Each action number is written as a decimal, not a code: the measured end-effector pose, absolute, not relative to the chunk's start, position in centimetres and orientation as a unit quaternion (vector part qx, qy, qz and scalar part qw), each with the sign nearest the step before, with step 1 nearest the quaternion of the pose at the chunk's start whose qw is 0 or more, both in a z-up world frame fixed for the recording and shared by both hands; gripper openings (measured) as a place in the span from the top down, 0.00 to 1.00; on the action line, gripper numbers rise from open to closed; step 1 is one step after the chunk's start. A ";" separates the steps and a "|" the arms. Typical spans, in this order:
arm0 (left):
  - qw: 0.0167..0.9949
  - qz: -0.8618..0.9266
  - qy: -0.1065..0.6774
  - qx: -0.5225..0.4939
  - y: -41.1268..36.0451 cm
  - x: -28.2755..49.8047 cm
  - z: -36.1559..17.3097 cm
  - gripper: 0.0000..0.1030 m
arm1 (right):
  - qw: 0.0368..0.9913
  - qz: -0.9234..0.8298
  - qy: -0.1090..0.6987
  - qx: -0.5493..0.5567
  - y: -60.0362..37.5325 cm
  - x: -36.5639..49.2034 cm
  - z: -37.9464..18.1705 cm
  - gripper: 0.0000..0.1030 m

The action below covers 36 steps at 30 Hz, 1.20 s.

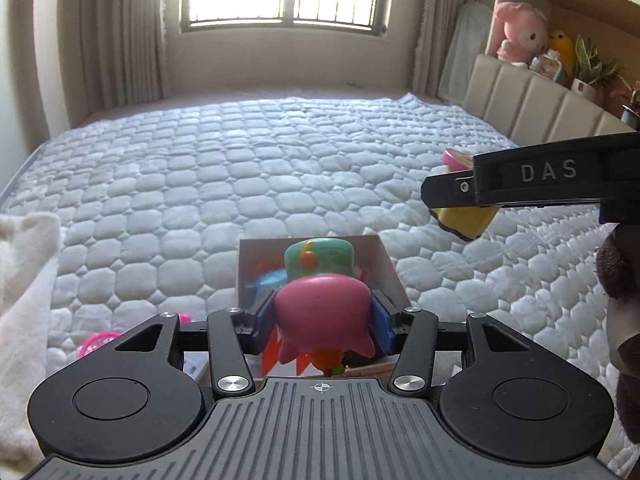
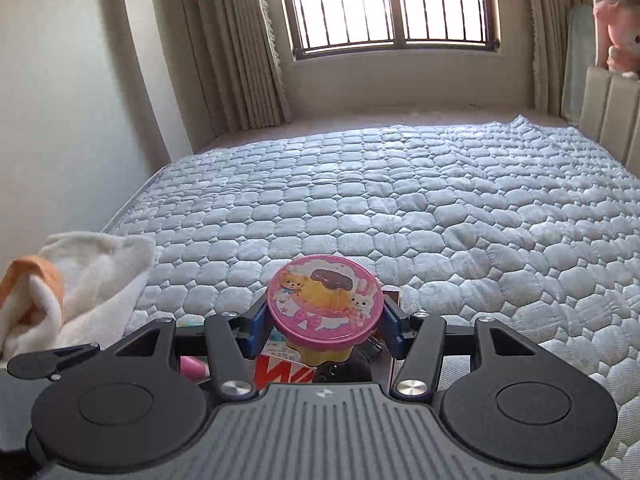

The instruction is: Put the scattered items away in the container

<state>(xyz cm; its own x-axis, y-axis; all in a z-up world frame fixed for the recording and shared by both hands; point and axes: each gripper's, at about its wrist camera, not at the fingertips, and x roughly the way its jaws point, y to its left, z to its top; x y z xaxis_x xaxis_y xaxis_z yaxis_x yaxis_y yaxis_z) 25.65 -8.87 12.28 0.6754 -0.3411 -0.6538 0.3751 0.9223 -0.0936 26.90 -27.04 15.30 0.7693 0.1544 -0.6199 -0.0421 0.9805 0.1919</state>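
Pink plastic toy (image 1: 324,316) sits clamped in the left hand-held gripper (image 1: 322,322) above the cardboard box (image 1: 390,268) on the quilted bed (image 1: 240,168). The right hand-held gripper (image 2: 326,320) grips a yellow tub with a pink lid (image 2: 324,300).

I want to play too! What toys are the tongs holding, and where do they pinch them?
The left tongs pinch a pink toy figure by its sides. The right tongs pinch a yellow tub with a pink lid on its sides, just under the lid.

Two grippers (image 1: 324,320) (image 2: 326,320), two held toys (image 1: 324,312) (image 2: 325,300), one box (image 1: 390,268).
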 end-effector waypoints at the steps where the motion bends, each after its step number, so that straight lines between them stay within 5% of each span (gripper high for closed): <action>1: 0.913 -0.197 0.355 0.021 -9.1 26.5 11.8 0.47 | 0.934 0.051 0.342 0.087 -27.2 28.0 14.7 0.47; 6: 0.906 -0.203 0.370 0.021 -10.0 29.7 9.2 0.43 | 0.927 0.045 0.358 0.107 -27.4 32.9 11.9 0.47; 8: 0.901 -0.199 0.385 0.014 -9.9 30.7 8.3 0.15 | 0.923 0.041 0.366 0.112 -27.1 34.6 10.9 0.43; 9: 0.900 -0.198 0.387 0.013 -9.8 31.0 7.9 0.12 | 0.921 0.037 0.371 0.112 -26.9 35.2 10.5 0.40; 13: 0.895 -0.188 0.405 0.008 -8.8 31.9 6.3 0.09 | 0.927 0.034 0.360 0.098 -26.0 36.2 9.5 0.27; 28: 0.845 -0.031 0.534 0.031 3.7 22.6 -2.0 0.03 | 0.890 0.081 0.446 -0.051 -18.5 27.9 2.1 0.27; 36: 0.840 0.030 0.542 -0.023 10.7 21.4 -2.3 0.02 | 0.887 0.164 0.407 -0.144 -9.8 27.1 1.6 0.27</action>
